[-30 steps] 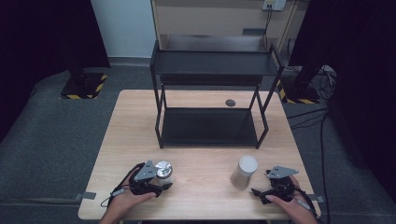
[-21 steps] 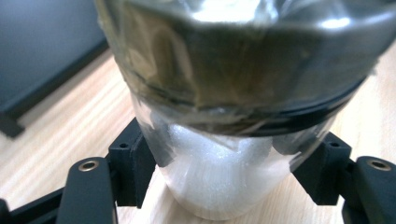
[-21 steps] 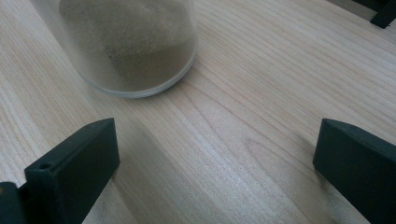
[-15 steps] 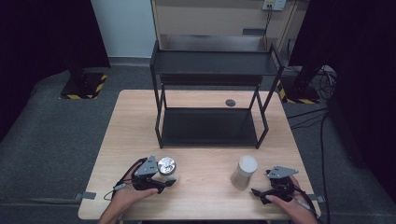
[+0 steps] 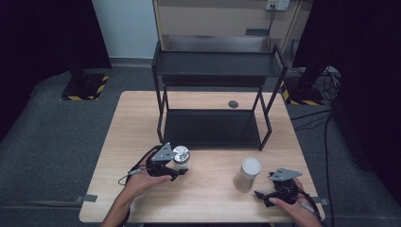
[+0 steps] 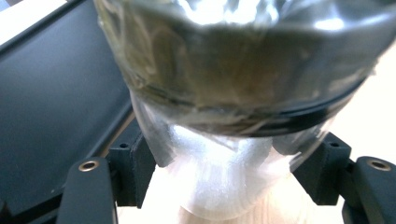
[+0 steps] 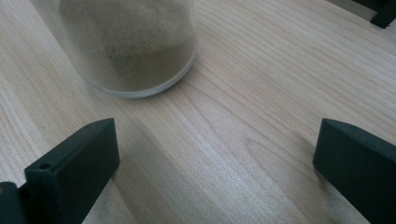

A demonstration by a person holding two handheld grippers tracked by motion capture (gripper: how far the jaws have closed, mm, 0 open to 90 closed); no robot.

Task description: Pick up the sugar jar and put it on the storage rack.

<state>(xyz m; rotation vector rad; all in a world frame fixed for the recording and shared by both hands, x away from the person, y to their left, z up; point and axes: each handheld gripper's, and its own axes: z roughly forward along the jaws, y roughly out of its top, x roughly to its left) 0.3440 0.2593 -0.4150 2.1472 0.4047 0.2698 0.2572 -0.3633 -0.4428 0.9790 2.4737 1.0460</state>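
High view: your left gripper [image 5: 176, 166] clamps a clear glass jar [image 5: 180, 158] with a shiny metal lid, just in front of the black metal shelf rack [image 5: 213, 71]. Left gripper view: the 2 black jaws press the jar's smooth, rounded wall, with pale wood grain below. Your right gripper [image 5: 268, 195] rests near the table's [image 5: 132, 123] front right corner, its jaws apart on nothing. Just beside it stands a frosted cylindrical jar [image 5: 248, 173] holding tan powder. Bare wood lies open between the 2 jars.
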